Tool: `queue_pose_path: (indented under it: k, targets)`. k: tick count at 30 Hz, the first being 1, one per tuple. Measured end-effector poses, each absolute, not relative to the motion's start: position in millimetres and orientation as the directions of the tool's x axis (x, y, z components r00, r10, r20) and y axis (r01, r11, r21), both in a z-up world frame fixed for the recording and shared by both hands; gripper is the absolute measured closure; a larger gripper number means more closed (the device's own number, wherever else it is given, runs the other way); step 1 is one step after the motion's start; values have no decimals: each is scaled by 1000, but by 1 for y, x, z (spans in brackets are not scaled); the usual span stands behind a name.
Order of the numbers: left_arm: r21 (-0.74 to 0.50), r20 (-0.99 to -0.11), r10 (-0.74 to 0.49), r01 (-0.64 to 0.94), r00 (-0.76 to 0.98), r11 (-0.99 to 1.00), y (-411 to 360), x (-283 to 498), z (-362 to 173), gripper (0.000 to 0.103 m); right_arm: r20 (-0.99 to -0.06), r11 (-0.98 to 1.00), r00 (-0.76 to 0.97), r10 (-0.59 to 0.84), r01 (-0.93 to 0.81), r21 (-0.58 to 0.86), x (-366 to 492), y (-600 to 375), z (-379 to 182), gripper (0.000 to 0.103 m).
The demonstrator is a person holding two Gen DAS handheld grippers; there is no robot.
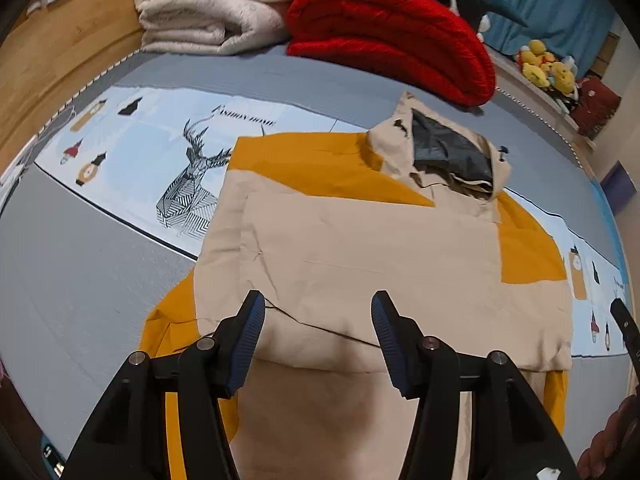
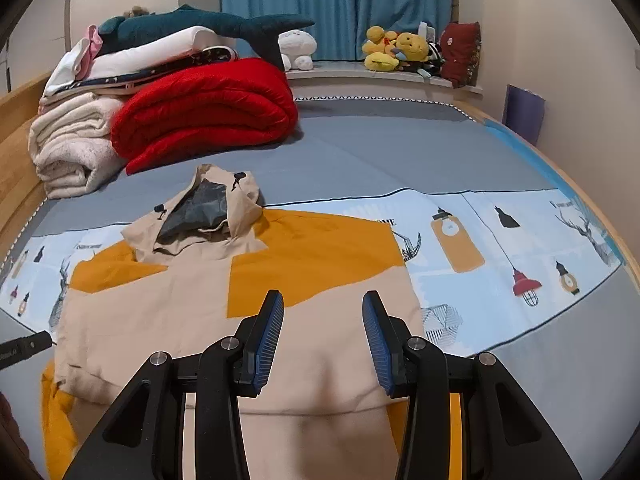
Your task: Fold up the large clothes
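Jacket: a beige and mustard hooded jacket point(image 1: 360, 248) lies flat on the bed, filling the middle and lower part of both views, sleeves folded in over the body.
Hood: the hood point(image 2: 208, 208) points toward the top of the frame, its dark grey lining showing.
Bed: a grey sheet point(image 2: 380, 152) with a pale blue printed band of deer and lamps under the jacket.
Left hand-held gripper: the left hand-held gripper point(image 1: 318, 328) hangs above the jacket's lower part, jaws apart, nothing between the blue pads.
Right hand-held gripper: the right hand-held gripper point(image 2: 323, 328) is likewise released over the beige cloth, gripping nothing.
Background: a folded red blanket point(image 2: 208, 108) and cream blanket point(image 2: 68, 148) sit at upper left in the right wrist view; yellow plush toys point(image 2: 396, 50) line the ledge before blue curtains point(image 2: 336, 4).
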State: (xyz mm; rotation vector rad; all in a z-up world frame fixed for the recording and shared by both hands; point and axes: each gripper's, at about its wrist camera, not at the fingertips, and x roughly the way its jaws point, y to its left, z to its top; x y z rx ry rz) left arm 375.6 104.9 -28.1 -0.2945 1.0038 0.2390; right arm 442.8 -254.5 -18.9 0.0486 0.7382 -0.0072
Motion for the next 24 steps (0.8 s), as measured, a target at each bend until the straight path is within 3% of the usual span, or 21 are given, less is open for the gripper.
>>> queue_pose_path:
  k: [12, 20, 24]
  targets:
    - [-101, -769, 78, -242, 635, 965, 73, 354, -13, 47, -596, 999, 802, 33, -6, 48, 400, -250, 5, 60]
    - [-107, -765, 68, -231, 640, 967, 67, 372, -19, 47, -592, 999, 805, 39, -31, 24, 402, -253, 6, 60]
    - [-148, -776, 35, -236, 630, 961, 78, 383, -22, 59, -616, 998, 786, 58, -30, 56, 413, -260, 9, 60]
